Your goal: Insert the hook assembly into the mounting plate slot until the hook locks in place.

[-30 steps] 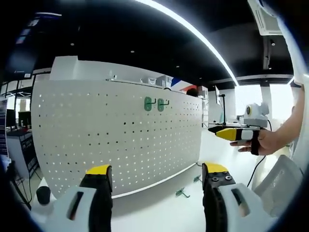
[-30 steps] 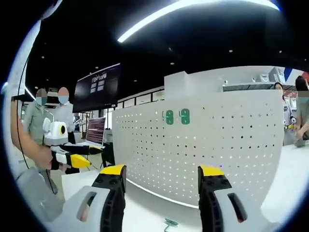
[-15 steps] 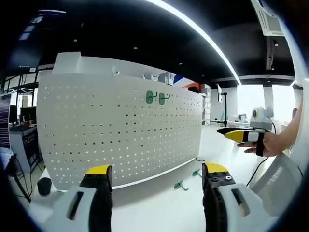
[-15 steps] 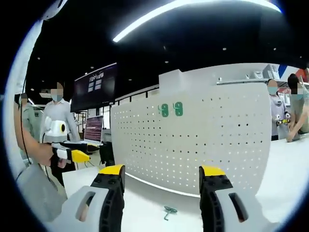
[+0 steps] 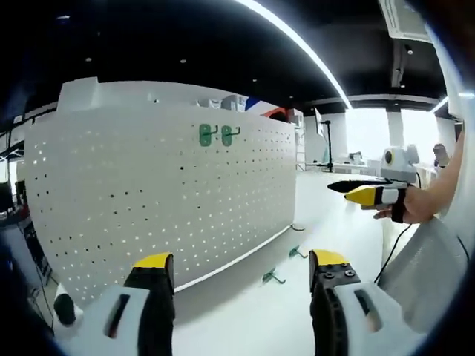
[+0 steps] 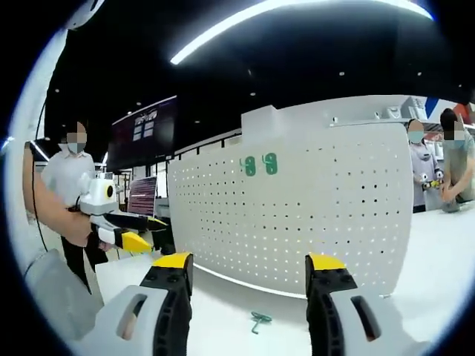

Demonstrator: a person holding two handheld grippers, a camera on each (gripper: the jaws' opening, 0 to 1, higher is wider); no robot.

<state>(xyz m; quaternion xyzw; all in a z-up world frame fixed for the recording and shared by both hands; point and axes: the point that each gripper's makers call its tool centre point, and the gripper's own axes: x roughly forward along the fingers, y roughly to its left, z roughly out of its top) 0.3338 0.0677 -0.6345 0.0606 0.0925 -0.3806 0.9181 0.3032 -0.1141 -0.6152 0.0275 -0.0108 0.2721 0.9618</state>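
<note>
Two green hooks (image 5: 273, 277) lie flat on the white desk (image 5: 245, 319) at lower centre of the left gripper view, long axes slanting toward the upright pegboard (image 5: 148, 200). Two more green hook plates (image 6: 259, 165) hang side by side near its top edge. Left gripper (image 5: 237, 271) and right gripper (image 6: 245, 271) both hold their jaws spread, empty.

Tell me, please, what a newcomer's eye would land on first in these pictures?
Probably the big white pegboard standing upright on the white table, with two green hooks mounted near its top edge. Next, two loose green hooks lying on the table at its foot, ahead of the open left gripper.
</note>
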